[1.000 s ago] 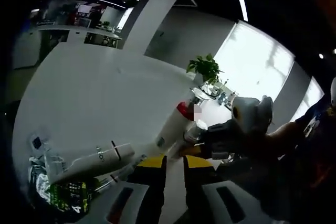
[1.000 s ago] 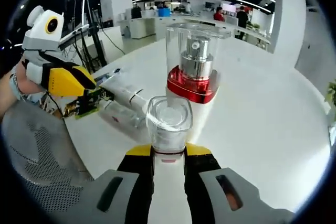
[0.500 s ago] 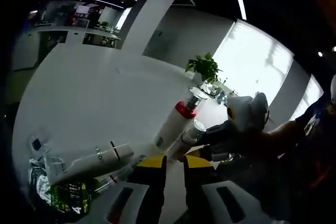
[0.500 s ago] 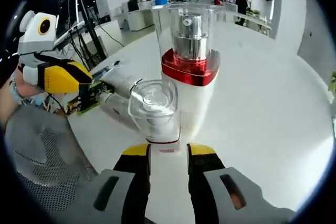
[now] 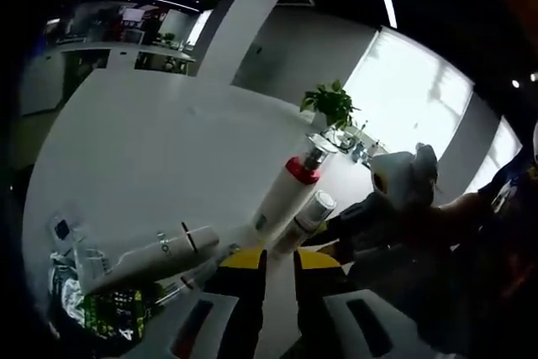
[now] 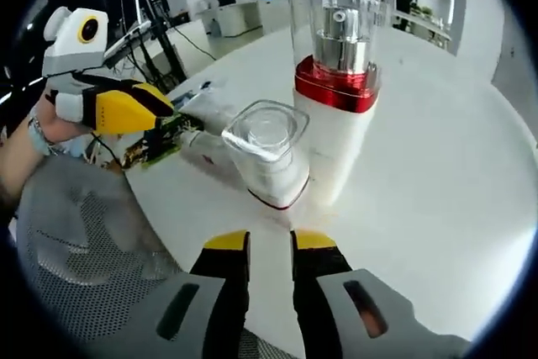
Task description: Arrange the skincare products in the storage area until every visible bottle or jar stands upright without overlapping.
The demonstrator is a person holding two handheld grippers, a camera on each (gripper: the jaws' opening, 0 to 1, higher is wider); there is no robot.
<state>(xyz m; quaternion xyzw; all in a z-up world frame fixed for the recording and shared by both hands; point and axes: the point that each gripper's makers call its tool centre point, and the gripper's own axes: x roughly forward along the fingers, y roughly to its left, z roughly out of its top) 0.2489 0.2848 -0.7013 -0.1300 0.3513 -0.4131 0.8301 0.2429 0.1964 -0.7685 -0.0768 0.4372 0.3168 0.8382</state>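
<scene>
A tall white bottle with a red collar and clear cap stands upright on the white table. A small white bottle with a clear cap stands upright just beside it, touching or nearly so. My right gripper sits a little behind the small bottle, slightly open, nothing between its jaws. In the left gripper view the tall bottle and small bottle stand side by side. A white tube lies flat to their left. My left gripper is shut and empty. It also appears as the left gripper over the lying tube.
A green and black packet lies by the tube at the table's edge. A grey mesh surface sits beside my right gripper. The right gripper and a hand come in from the right. A potted plant stands far back.
My right gripper has let go of the small bottle and drawn back; the bottle now stands free next to the tall one. The left gripper has stayed put.
</scene>
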